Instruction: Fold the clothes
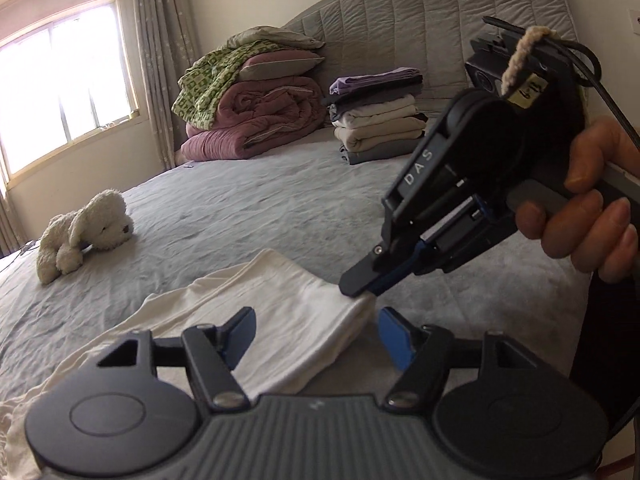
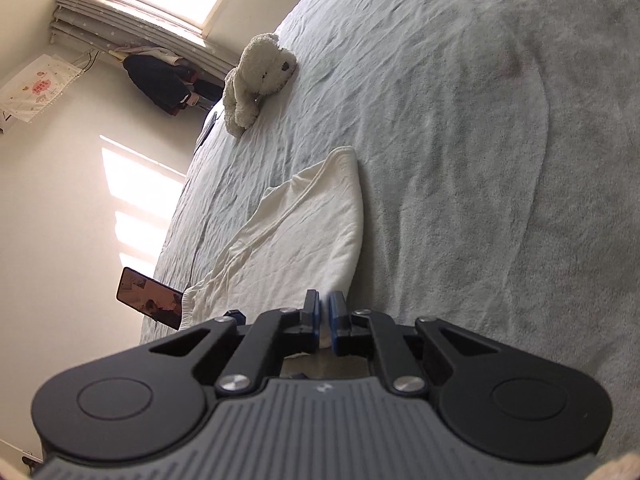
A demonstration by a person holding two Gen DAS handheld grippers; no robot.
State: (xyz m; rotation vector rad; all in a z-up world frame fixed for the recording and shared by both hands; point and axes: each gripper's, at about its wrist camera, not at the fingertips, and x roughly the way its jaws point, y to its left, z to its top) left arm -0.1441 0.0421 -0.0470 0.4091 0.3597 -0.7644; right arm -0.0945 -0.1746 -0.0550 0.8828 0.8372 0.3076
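Grey bed (image 1: 240,208): right claw (image 1: 358,286) pinches white garment (image 1: 280,312), left claw (image 1: 316,336) spread, garment's near end cut off.

Daylight from blown-out window (image 1: 60,80), far left; sun patches on wall (image 2: 136,200). Bed (image 1: 240,208) evenly lit, shadows soft. Strong fisheye bending, dark corners. Near gripper bodies slightly soft.

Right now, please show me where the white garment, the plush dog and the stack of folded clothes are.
white garment (image 1: 296,320): left wrist view, its flat middle.
plush dog (image 2: 260,76): right wrist view, its body.
stack of folded clothes (image 1: 380,120): left wrist view, a middle layer.
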